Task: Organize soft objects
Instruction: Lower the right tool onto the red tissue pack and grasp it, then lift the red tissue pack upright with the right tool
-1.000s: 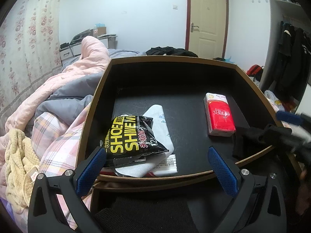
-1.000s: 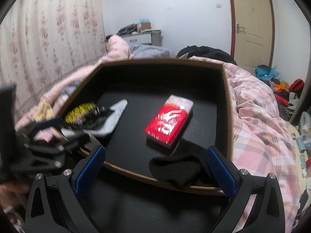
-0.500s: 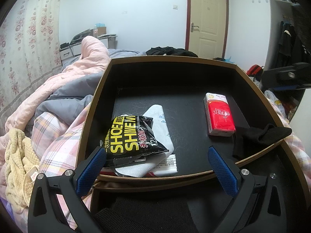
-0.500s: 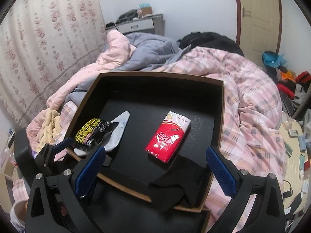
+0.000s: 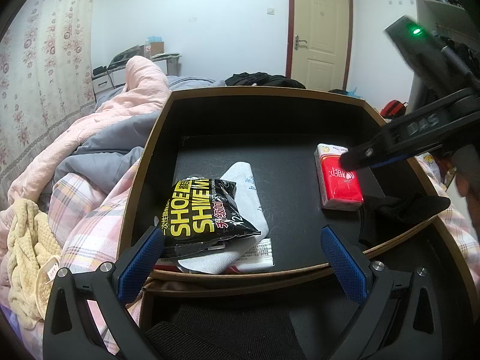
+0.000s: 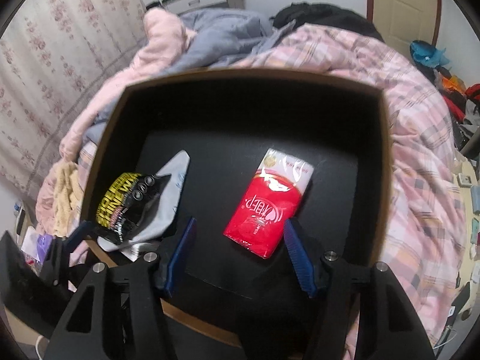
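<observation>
Right claw [image 6: 238,247] closing – tissue pack [image 6: 268,207] untouched | tray rim [image 6: 385,138] well apart

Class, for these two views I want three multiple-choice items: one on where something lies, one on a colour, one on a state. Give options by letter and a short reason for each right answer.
1. Where does the black and yellow packet lie?
A. on the grey cloth
B. on the plaid bedding
C. under the tissue pack

2. What colour is most of the tissue pack?
A. blue
B. red
C. green

3. How does the black sock lie?
A. folded in the middle of the black tray
B. draped over the tray's near rim
C. gripped by the left tool

Answers: 1 A, the packet overlaps the cloth; 2 B, red wrapper, white end; 3 B, it hangs across the edge.
</observation>
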A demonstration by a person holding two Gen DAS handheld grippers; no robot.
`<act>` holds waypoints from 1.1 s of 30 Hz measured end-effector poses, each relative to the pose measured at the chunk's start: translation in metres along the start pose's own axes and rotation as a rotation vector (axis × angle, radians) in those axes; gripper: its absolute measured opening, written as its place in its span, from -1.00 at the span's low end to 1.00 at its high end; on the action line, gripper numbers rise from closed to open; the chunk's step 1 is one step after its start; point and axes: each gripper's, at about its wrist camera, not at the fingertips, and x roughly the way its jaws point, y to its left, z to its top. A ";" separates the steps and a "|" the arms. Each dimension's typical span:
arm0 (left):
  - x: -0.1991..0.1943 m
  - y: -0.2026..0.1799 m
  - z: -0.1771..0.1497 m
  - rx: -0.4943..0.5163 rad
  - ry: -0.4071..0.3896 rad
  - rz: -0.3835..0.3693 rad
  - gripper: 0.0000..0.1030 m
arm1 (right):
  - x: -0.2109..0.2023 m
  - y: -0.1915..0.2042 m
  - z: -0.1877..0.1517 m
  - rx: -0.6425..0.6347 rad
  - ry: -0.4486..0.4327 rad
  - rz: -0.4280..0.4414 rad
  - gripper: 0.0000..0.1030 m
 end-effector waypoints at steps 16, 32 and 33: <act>0.000 0.000 0.000 0.001 0.001 0.000 1.00 | 0.018 -0.001 -0.003 -0.017 0.078 -0.179 -0.34; 0.000 0.000 0.001 0.001 0.000 0.000 1.00 | 0.007 -0.002 -0.013 -0.019 0.102 -0.211 0.60; 0.000 0.000 0.001 0.001 0.002 0.000 1.00 | 0.008 0.000 -0.014 -0.028 0.108 -0.202 0.66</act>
